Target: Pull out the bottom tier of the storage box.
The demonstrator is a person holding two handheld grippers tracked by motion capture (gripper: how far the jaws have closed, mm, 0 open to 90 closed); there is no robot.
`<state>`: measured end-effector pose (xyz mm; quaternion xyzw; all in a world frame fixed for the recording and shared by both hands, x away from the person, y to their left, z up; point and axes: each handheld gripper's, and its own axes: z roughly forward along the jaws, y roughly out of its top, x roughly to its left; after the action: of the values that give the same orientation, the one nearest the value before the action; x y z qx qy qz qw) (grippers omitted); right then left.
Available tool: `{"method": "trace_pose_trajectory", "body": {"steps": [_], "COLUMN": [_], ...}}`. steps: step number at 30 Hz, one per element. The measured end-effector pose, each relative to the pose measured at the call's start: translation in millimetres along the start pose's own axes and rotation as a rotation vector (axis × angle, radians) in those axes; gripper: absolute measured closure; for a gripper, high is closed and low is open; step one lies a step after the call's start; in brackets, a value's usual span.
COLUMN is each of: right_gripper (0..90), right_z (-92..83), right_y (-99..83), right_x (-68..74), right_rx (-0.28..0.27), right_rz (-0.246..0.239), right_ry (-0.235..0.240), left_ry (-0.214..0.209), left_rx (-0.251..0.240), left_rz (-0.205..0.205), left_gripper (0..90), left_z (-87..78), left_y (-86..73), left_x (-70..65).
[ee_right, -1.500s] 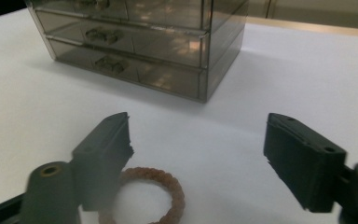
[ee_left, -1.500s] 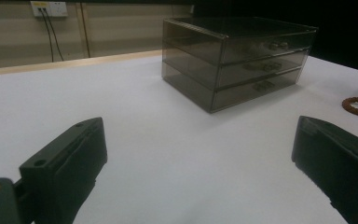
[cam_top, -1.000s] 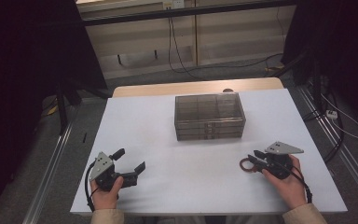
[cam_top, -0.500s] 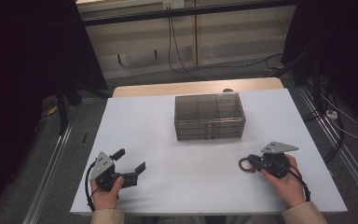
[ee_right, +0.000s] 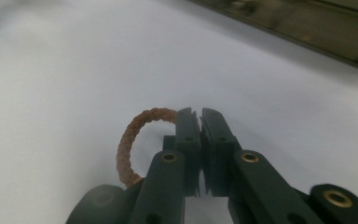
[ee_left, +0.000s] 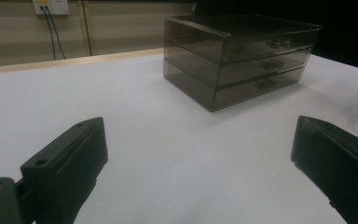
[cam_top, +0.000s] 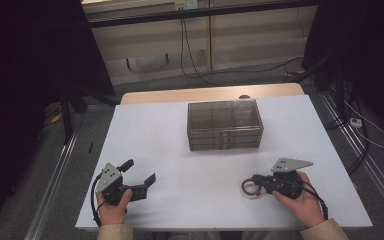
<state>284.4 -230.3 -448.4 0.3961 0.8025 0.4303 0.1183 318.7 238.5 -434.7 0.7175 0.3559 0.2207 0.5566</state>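
Braided ring (ee_right: pixel 130 140), brown, looks light and floppy; I've got its rim pinched in right gripper (ee_right: pixel 200 114), jaws near shut, by table's (cam_top: pixel 180 150) front-right edge. Left gripper (cam_top: pixel 140 172) wide open, empty.

Both sleeves (cam_top: pixel 114 233) are beige. Each black gripper, left (cam_top: pixel 139 175) and right (cam_top: pixel 254 179), carries a grey 3-cornered plate (cam_top: pixel 291 164) on top and trails a black cable (cam_top: pixel 94 200). Brass-coloured screws (ee_right: pixel 250 157) dot the right gripper's 2 ribbed black jaws.
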Motion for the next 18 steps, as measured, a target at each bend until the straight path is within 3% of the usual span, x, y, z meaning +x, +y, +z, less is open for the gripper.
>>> {"method": "trace_pose_trajectory", "body": {"steps": [5, 7, 13, 16, 18], "right_gripper": [86.5, 86.5, 85.5, 74.2, 64.0], "right_z": [4.1, 6.5, 13.7, 15.9, 15.3], "right_y": [-0.5, -0.1, -2.0, -2.7, -1.2], "right_x": [18.4, 30.3, 36.1, 34.7, 33.2], "right_rx": [0.012, 0.022, 0.043, 0.038, 0.02], "right_rz": [-0.02, -0.051, -0.063, -0.048, -0.048], "right_ry": [0.062, 0.084, 0.102, 0.099, 0.063], "left_ry": [0.0, -0.002, -0.001, -0.001, -0.002], "left_rx": [0.001, 0.004, 0.004, 0.003, 0.005], "left_rz": [0.001, 0.004, 0.003, 0.003, 0.002], "left_gripper": [3.7, 3.6, 3.7, 3.6, 3.6], "left_z": [0.5, 0.6, 0.7, 0.7, 0.9], "left_y": [-0.1, 0.1, -0.1, -0.1, -0.3], "left_x": [-0.8, -1.0, -1.5, -1.4, -1.1]}}
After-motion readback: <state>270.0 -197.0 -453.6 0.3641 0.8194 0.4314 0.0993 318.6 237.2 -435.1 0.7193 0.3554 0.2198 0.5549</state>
